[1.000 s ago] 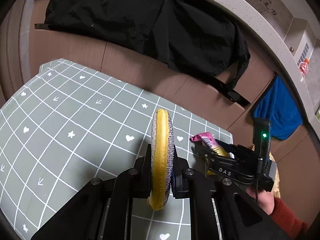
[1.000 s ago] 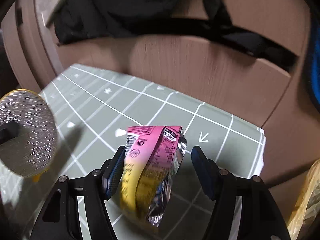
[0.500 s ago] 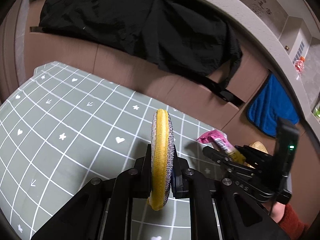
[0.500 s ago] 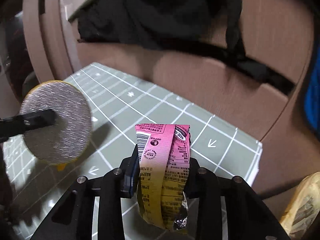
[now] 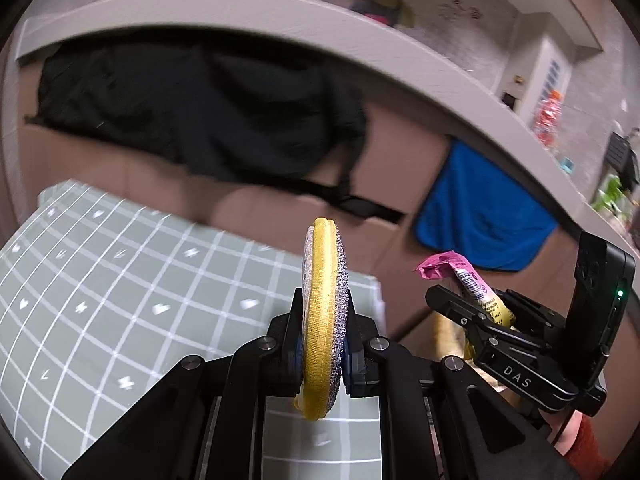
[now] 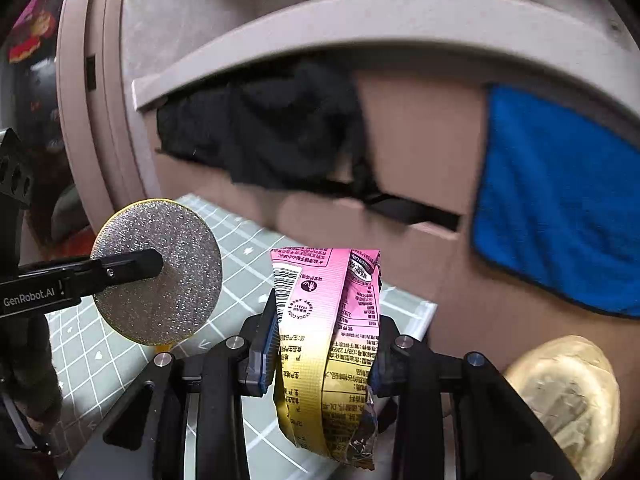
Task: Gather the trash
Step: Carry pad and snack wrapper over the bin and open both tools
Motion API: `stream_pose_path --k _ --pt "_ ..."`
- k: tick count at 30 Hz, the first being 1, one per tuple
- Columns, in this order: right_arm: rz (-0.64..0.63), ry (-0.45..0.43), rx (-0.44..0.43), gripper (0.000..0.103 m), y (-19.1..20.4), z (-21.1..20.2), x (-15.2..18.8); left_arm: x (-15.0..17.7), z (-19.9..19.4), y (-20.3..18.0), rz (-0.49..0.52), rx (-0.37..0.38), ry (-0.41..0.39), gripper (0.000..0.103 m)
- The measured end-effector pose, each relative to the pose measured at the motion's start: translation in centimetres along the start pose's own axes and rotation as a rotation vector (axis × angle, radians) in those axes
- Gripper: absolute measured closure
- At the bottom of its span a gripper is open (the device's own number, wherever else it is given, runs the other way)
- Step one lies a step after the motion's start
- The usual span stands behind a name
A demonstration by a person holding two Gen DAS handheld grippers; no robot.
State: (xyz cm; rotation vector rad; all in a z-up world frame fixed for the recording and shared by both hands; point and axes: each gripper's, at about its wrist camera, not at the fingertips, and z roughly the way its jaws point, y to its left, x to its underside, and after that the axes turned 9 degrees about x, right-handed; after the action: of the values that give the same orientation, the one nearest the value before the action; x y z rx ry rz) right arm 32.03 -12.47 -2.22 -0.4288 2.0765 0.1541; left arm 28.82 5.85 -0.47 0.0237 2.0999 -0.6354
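Wrapper (image 6: pixel 328 344) lifted, seemingly past table (image 5: pixel 120 280).

brown sofa (image 5: pixel 400 152) | black garment (image 5: pixel 192 112) draped | blue towel (image 6: pixel 560 200) (hanging)

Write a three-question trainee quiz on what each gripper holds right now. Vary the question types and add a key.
1. True or false: the left gripper is shut on the round yellow-rimmed scouring pad with the silver mesh face.
2. Multiple choice: the right gripper clamps which item? A) the blue cloth B) the crumpled pink and yellow snack wrapper C) the black garment
3. Fill in: the grey-green mat is printed with a white ____ of lines.

Key: 1 true; 2 B; 3 grid
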Motion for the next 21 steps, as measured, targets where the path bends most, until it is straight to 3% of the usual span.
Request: stream_pose_path --k 6,12,21 --pt "0.064 -0.06 0.092 0.07 -5.3 -4.8 1.0 -0.5 2.7 -7.0 0.083 0.1 -0.006 0.088" --pt "0.138 -0.068 0.203 0.07 -11.4 -8.7 2.5 0.4 6.2 -13.2 0.173 0.187 0.02 0.088" --pt "0.243 -0.069 0.314 0.07 -18.5 -11.9 4.5 1.9 10.3 -18.8 0.242 0.257 0.078 0.088"
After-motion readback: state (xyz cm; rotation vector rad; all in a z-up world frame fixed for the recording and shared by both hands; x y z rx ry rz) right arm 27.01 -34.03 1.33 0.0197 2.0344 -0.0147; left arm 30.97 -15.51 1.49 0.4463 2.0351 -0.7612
